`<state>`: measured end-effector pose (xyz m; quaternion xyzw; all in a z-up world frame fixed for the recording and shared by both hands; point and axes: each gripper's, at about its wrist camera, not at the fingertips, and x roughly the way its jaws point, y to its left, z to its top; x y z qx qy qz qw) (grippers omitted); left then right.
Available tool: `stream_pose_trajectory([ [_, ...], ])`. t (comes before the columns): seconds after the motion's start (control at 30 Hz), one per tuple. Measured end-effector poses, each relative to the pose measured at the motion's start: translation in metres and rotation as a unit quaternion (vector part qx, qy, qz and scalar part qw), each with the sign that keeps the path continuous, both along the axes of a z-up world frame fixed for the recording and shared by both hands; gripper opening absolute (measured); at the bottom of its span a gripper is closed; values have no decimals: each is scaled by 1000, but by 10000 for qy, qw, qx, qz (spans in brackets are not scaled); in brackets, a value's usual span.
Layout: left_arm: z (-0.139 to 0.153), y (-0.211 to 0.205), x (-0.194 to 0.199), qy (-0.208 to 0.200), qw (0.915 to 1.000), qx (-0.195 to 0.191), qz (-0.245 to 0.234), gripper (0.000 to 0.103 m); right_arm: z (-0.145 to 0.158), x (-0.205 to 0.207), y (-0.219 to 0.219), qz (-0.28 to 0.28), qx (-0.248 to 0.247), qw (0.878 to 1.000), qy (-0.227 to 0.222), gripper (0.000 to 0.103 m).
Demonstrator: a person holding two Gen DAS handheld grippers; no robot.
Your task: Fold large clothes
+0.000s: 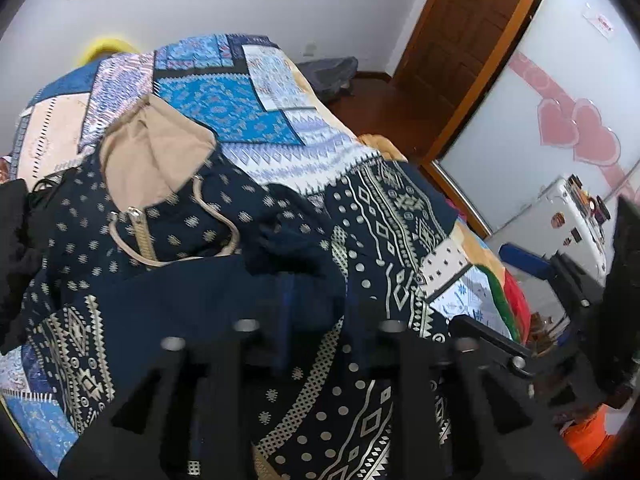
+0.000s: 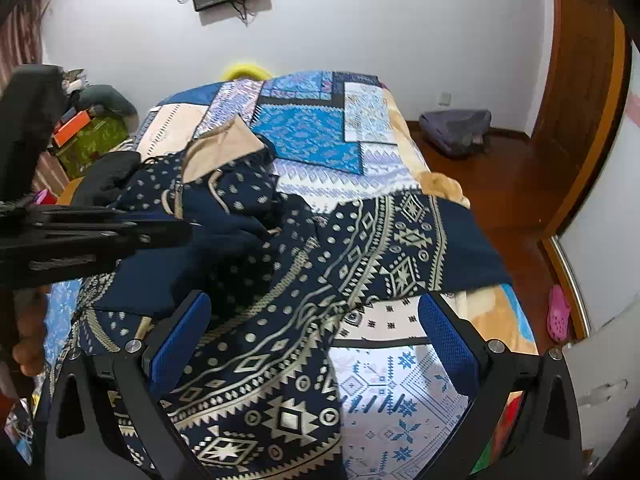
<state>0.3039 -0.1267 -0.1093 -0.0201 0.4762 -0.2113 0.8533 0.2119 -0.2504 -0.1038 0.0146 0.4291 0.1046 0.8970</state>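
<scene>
A navy hoodie (image 1: 192,216) with cream patterns, a beige hood and a front zip lies spread on the bed; it also shows in the right wrist view (image 2: 360,240). My left gripper (image 1: 316,300) is shut on a navy fold of the hoodie, held up in front of the camera, and shows from the side in the right wrist view (image 2: 188,232). My right gripper (image 2: 316,332) is open, its blue pads (image 2: 448,336) wide apart above the hoodie's lower part and the bedspread.
The bed has a blue patchwork bedspread (image 2: 312,136). A wooden door (image 1: 460,36) and wooden floor lie to the right, with a grey bag (image 2: 456,128) by the wall. Boxes (image 2: 88,136) stand at the left, a pink slipper (image 2: 558,316) at the right.
</scene>
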Motion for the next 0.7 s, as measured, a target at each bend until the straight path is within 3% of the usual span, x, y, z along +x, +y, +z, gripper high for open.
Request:
stream_pose_trajectory([
  [0.07, 9, 8, 0, -159, 9998, -96, 103, 50, -3, 4, -8, -71, 135, 9998, 109, 103],
  [0.13, 19, 17, 0, -366, 9991, -82, 220, 51, -4, 8, -17, -145, 238, 9995, 177, 103],
  [0.3, 19, 42, 1, -664, 9949, 477, 584, 62, -3, 21, -48, -473, 336, 9979, 297, 103],
  [0.57, -40, 89, 8, -112, 9883, 1009, 1136, 62, -38, 52, -107, -1104, 348, 9884, 983, 103],
  [0.7, -77, 106, 9, 256, 9848, 1108, 1314, 62, -64, 66, -135, -1383, 924, 9763, 1382, 103],
])
